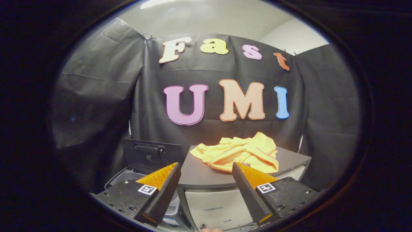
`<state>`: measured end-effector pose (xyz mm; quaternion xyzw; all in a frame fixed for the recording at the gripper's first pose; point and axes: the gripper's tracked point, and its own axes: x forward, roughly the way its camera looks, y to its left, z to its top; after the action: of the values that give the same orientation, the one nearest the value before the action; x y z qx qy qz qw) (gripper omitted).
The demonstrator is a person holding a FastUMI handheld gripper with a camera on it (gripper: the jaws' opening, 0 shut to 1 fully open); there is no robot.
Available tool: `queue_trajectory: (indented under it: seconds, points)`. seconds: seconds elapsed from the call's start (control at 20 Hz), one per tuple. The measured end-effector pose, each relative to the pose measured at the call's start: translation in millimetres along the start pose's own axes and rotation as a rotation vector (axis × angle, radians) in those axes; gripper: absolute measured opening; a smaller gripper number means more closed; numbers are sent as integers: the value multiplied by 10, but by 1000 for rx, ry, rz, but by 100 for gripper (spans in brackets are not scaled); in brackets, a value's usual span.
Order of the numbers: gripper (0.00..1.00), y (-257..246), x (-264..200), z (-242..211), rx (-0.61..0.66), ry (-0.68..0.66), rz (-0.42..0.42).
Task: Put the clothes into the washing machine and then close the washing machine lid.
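**Yellow clothes on the cabinet, washer lid up**

The yellow clothes (239,153) lie in a crumpled heap on the dark top of a cabinet (206,174), beyond the fingers and nearer the right one. The gripper (206,167) hovers short of them, its jaws spread wide with nothing between. Beside the cabinet, past the left finger, sits the washing machine (128,177), its dark lid (149,154) standing upright and open.

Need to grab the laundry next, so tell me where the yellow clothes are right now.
In the gripper view, the yellow clothes lie bunched on the grey cabinet top, just beyond the open gripper, to the right of the washing machine's raised lid.
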<state>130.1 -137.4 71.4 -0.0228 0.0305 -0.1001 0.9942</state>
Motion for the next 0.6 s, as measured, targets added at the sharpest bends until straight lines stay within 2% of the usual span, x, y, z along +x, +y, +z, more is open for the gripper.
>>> queue_trajectory:
  seconds: [0.3, 0.6]
  points:
    - [97, -208, 391, 89, 16, 37, -34]
    - [97, -452, 735, 111, -25, 44, -88]
